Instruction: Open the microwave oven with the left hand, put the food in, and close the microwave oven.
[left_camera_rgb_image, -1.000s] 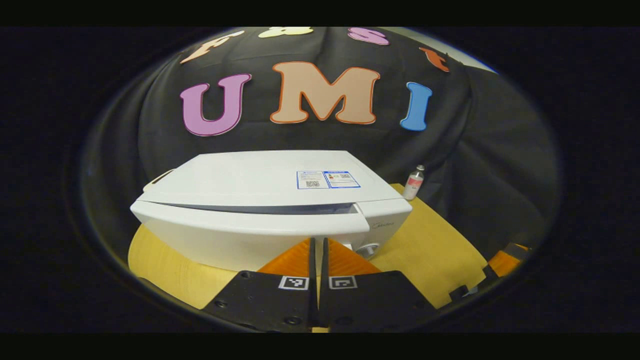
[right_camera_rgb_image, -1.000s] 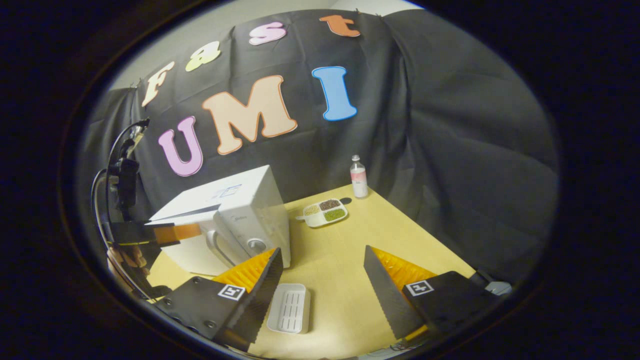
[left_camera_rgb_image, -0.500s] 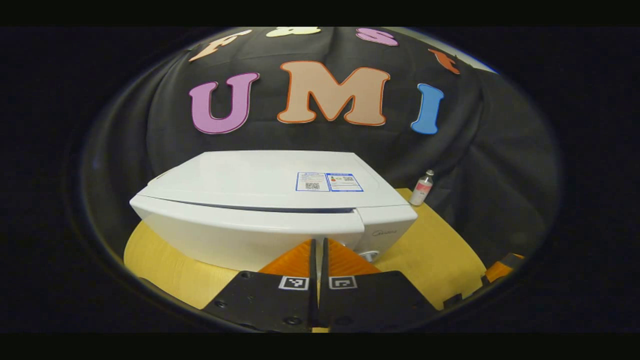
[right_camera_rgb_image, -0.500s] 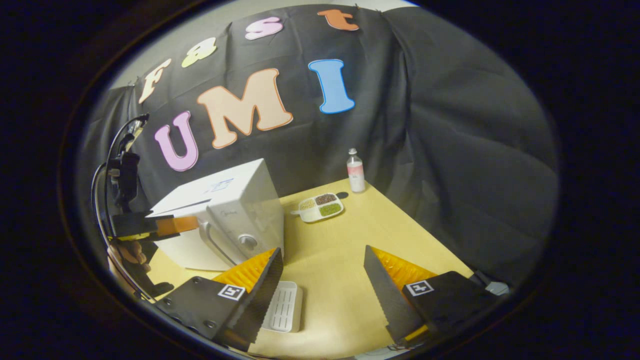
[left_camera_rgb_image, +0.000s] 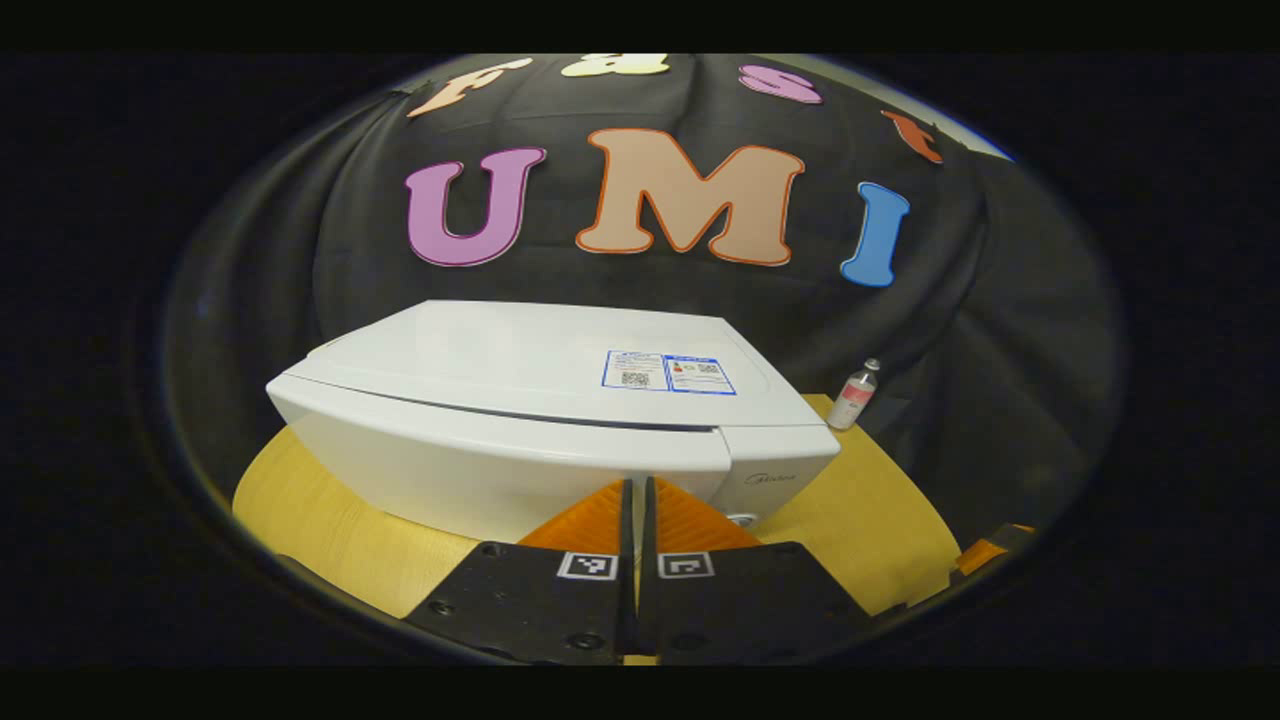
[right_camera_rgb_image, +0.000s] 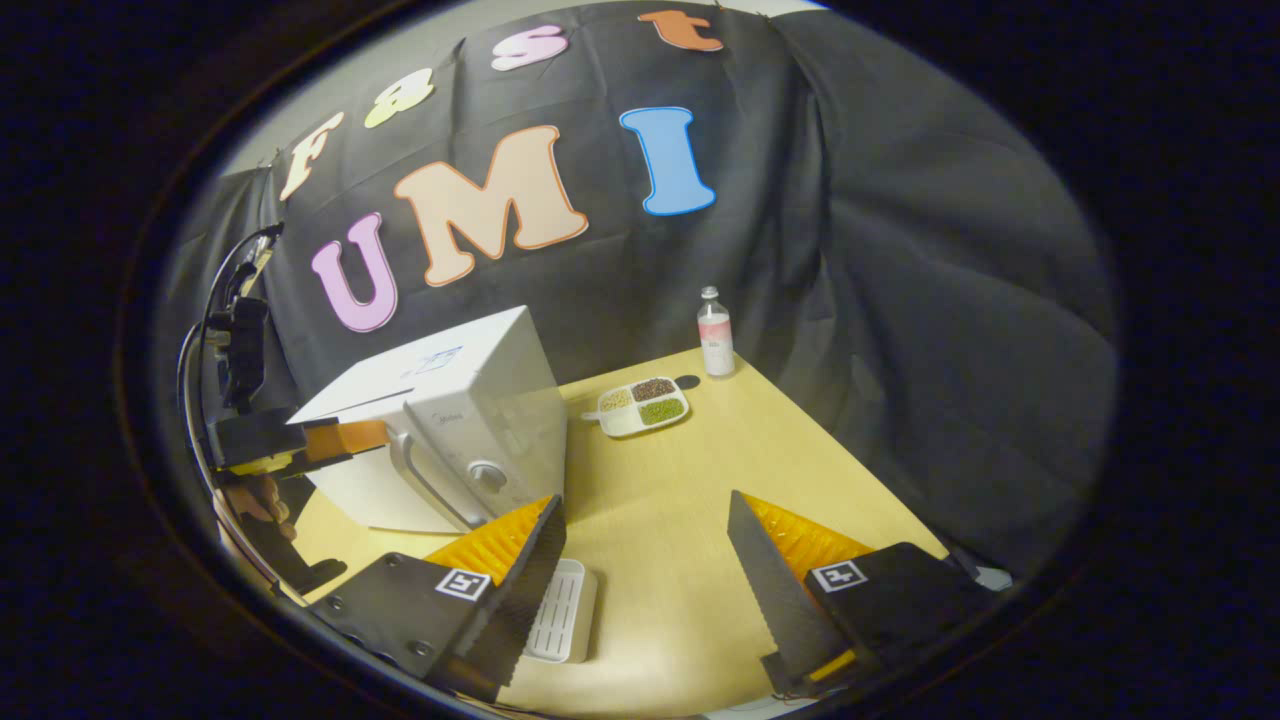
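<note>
The white microwave (left_camera_rgb_image: 520, 360) stands on the wooden table, its door drawn in to a thin seam along the top edge. My left gripper (left_camera_rgb_image: 637, 485) is shut with nothing between its orange fingers, its tips at the door front. In the right gripper view the microwave (right_camera_rgb_image: 450, 400) shows its grey handle (right_camera_rgb_image: 430, 485) and dial, with the left gripper (right_camera_rgb_image: 345, 440) level against the door's upper left. The food, a white divided dish of beans (right_camera_rgb_image: 645, 405), lies on the table right of the oven. My right gripper (right_camera_rgb_image: 645, 545) hangs open above the table, holding nothing.
A small bottle (right_camera_rgb_image: 714, 345) stands at the table's far corner behind the dish, also seen as the bottle (left_camera_rgb_image: 853, 395) right of the oven. A white slotted tray (right_camera_rgb_image: 562, 625) lies on the table under my right gripper's left finger. Bare tabletop (right_camera_rgb_image: 700, 480) spreads between oven and right edge.
The gap along the microwave door's top has narrowed as the door swung toward shut with my left gripper at it. The right gripper drifted slightly; the dish stayed put.
</note>
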